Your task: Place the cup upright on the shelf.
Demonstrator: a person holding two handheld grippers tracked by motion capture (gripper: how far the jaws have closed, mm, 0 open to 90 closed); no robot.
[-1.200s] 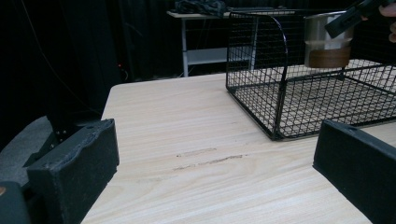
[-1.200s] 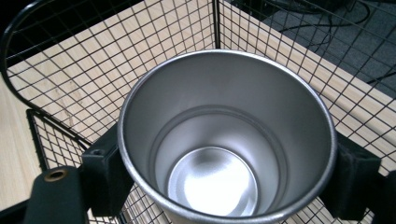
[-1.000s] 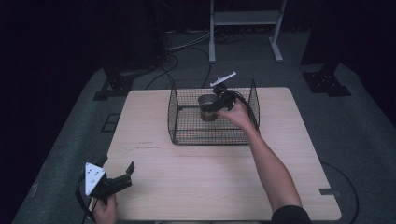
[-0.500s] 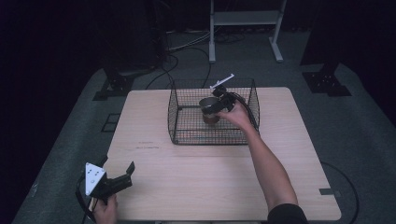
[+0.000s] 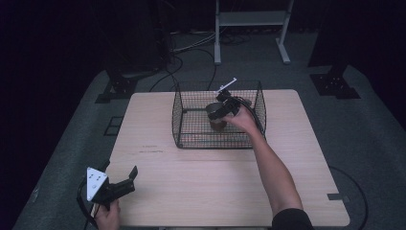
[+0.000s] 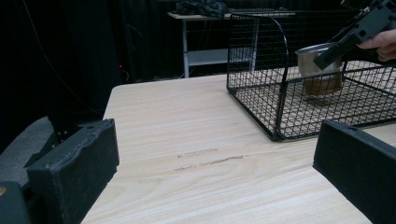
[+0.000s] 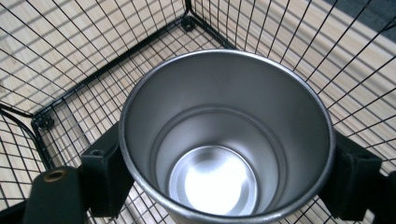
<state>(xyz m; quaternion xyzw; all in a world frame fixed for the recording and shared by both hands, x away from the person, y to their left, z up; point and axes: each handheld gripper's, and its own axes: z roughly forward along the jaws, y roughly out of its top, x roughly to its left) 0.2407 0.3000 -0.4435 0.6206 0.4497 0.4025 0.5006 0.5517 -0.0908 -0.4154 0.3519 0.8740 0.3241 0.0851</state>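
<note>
A steel cup (image 7: pixel 224 140) with a brownish lower part (image 6: pixel 321 85) stands upright inside the black wire basket (image 5: pixel 184 122) at the table's far middle. My right gripper (image 5: pixel 219 111) reaches in from above the basket, its jaws shut on the cup's sides just under the rim (image 7: pixel 226 175). Whether the cup's base touches the basket floor I cannot tell. At the table's near left corner my left gripper (image 5: pixel 119 168) is open with nothing between its jaws (image 6: pixel 217 158), and it points toward the basket (image 6: pixel 254 70).
The pale wooden table (image 5: pixel 215 182) has faint scuff marks (image 6: pixel 210 161) between the left gripper and the basket. A white-legged stand (image 5: pixel 251 19), cables (image 5: pixel 184 48) and black stand feet (image 5: pixel 335 84) lie on the floor beyond the far edge.
The right gripper and the cup have shifted slightly to the right and lower inside the basket. The left gripper has stayed still.
</note>
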